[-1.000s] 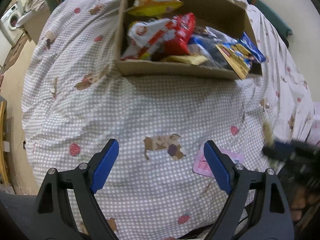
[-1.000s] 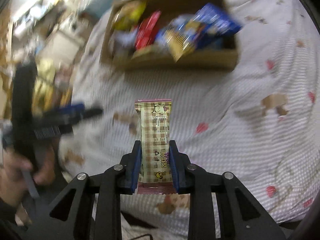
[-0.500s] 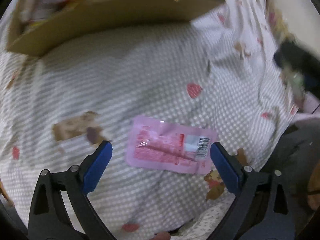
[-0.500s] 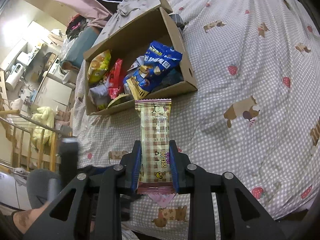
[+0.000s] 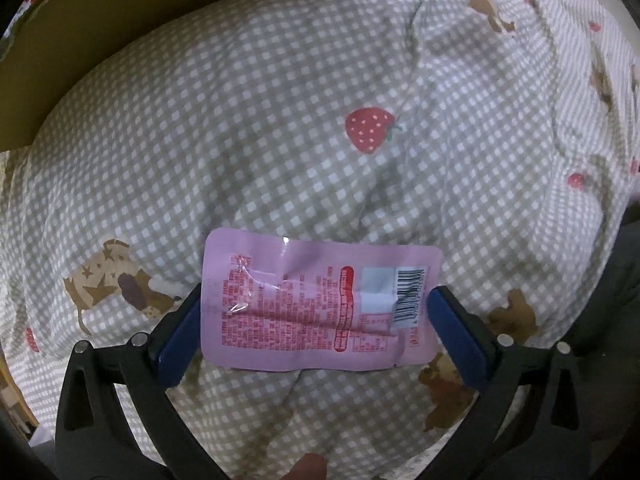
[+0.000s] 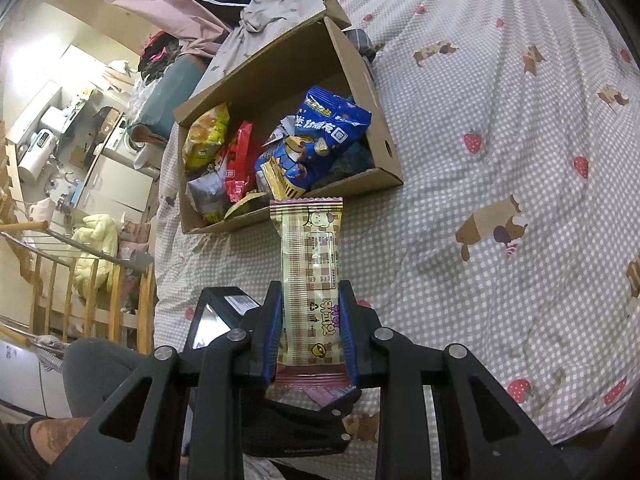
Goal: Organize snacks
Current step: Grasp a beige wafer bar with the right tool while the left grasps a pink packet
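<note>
A flat pink snack packet (image 5: 316, 304) with red print and a barcode lies on the checked bedcover. My left gripper (image 5: 316, 320) is open, low over the cover, with one blue pad at each end of the packet. My right gripper (image 6: 310, 320) is shut on a beige plaid snack bar (image 6: 310, 264) and holds it upright above the bed. A cardboard box (image 6: 380, 128) holding several snack bags, one blue (image 6: 320, 136), one red (image 6: 238, 160) and one yellow (image 6: 206, 136), sits beyond the bar. The box wall (image 5: 100, 28) shows at the left wrist view's top left.
The checked bedcover (image 6: 500, 140) with strawberry and dog prints spreads right of the box. A wooden rail (image 6: 80, 280) and room clutter lie left of the bed. The left gripper's body (image 6: 224, 316) and a person's leg (image 6: 100, 372) show below the bar.
My left gripper has dropped from facing the box to the pink packet, and its pads now flank the packet's ends. My right gripper has lifted and steadied with the bar still held.
</note>
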Available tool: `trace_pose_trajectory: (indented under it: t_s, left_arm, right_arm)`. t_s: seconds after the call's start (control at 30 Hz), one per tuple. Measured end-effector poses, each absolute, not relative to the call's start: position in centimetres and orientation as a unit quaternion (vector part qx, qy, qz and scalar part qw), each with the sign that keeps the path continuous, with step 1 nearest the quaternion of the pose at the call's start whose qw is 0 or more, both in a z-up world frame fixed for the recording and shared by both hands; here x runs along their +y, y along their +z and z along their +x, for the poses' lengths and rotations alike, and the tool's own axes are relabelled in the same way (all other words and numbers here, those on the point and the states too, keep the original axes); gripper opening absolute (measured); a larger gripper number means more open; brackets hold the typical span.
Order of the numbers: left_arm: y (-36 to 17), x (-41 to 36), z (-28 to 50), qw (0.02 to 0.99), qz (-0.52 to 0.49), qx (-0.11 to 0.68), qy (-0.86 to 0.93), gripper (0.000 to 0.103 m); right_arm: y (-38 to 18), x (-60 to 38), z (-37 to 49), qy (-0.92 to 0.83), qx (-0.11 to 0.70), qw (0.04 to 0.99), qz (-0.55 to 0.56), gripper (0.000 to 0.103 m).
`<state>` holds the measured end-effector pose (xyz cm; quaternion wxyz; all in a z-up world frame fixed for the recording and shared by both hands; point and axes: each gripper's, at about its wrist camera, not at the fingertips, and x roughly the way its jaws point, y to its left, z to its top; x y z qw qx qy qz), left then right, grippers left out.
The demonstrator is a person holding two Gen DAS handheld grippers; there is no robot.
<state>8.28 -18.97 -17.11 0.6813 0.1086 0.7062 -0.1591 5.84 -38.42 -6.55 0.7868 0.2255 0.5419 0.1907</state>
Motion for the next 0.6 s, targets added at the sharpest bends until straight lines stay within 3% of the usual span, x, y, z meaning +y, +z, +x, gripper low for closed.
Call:
trace_pose_trajectory:
  t_s: [0.6]
  left_arm:
    - [-18.4, -25.8, 3.5, 0.693, 0.159, 0.684, -0.164, 0.103]
  right_arm:
    - [-7.9, -37.8, 6.2, 0.182, 0.562, 0.777, 0.217, 0.028]
